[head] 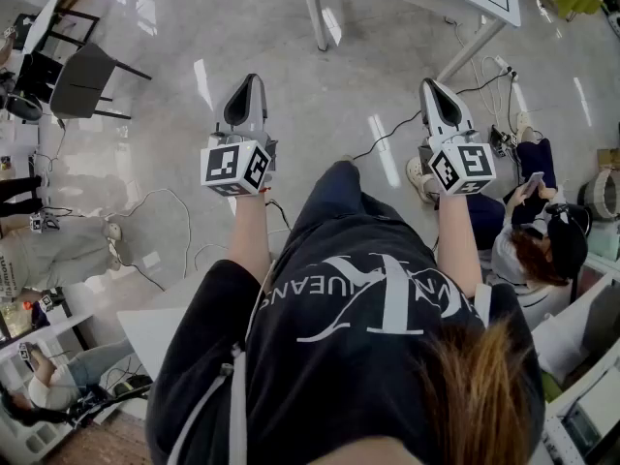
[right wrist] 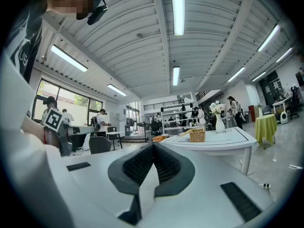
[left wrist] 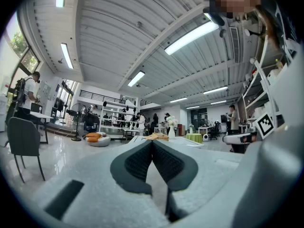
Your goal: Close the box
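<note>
2 wedge-shaped grey grippers: left gripper (head: pixel 246 93) at 11 o'clock, right gripper (head: pixel 438 93) at 1 o'clock, ribbed black pads (left wrist: pixel 137 163) pressed together, empty, above glossy floor (head: pixel 291 46).

The glossy floor (head: pixel 291 114) is carrying a black cable (head: pixel 387 136) at two o'clock. A dark chair (head: pixel 82 80) is standing at ten o'clock.

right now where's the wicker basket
In the right gripper view, the wicker basket sits on the white table, right of centre, beside the flower vase.
</note>
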The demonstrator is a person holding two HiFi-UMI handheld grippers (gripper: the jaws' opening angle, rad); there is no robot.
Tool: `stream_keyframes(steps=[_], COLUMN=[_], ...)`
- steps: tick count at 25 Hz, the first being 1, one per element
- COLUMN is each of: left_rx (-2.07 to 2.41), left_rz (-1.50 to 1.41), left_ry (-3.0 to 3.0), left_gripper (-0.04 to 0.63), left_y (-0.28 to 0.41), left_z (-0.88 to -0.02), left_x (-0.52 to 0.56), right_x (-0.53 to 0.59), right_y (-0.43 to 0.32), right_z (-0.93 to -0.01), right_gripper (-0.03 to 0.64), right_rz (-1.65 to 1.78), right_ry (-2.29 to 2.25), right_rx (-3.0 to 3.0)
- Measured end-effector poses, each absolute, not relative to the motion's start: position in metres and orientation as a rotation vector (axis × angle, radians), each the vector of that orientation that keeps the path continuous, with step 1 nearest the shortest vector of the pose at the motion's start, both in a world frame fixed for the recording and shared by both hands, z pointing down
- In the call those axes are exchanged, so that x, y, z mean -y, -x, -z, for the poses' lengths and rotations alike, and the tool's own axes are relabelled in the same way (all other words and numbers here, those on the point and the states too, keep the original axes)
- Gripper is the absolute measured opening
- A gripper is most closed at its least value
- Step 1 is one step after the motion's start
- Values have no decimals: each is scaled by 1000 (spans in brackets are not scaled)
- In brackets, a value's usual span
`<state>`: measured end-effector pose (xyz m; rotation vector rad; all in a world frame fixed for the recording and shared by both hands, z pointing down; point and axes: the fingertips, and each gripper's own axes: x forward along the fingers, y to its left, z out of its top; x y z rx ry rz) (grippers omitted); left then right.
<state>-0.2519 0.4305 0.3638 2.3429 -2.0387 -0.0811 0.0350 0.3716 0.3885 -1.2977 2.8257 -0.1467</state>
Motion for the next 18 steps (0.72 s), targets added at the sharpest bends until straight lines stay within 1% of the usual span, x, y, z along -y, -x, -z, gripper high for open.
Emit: stream_keyframes(steps=[10, 18], left_rx=[2017, 1964], left_rz=[125, 125], left_ry=[-2371, -2378], left_gripper=[5, 5], left_y=[243, 247], left_z=[-358, -370], left_x=[-416, -349], right_x=[-364, -308], right_y=[-45, -44], right_z=[-378, -381], right_gripper=[-3, -6], right_rz=[98, 24], right_ry=[1319, 1412], right_rx=[-2814, -2817])
